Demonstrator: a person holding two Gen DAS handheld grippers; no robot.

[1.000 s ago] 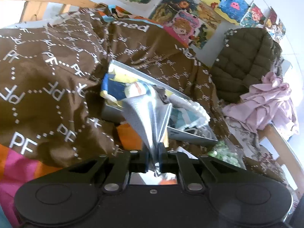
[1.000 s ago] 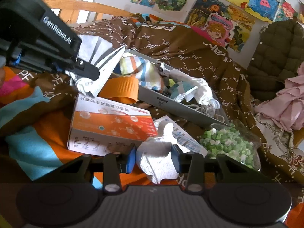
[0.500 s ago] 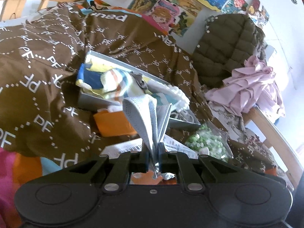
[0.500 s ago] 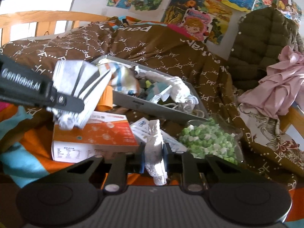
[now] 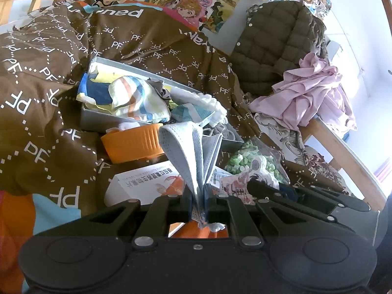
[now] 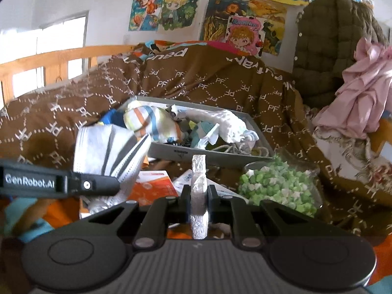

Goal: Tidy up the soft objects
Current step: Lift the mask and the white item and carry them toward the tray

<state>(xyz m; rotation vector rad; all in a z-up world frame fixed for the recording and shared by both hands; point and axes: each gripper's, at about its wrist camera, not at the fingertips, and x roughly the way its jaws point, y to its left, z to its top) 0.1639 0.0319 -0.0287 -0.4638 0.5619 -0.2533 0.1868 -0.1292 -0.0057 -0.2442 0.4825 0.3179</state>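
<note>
Both grippers have lifted toward the tray (image 6: 210, 152), left gripper (image 5: 198, 193) clamped on a mask (image 5: 193, 152), right gripper (image 6: 199, 193) pinching a tissue (image 6: 199, 191).

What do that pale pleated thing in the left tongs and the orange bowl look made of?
Pleated thing: probably thin non-woven fabric, matte, judging by its dotted texture and soft folds; likely face masks. Orange bowl: seemingly plastic or silicone, with a smooth, ribbed wall.
</note>
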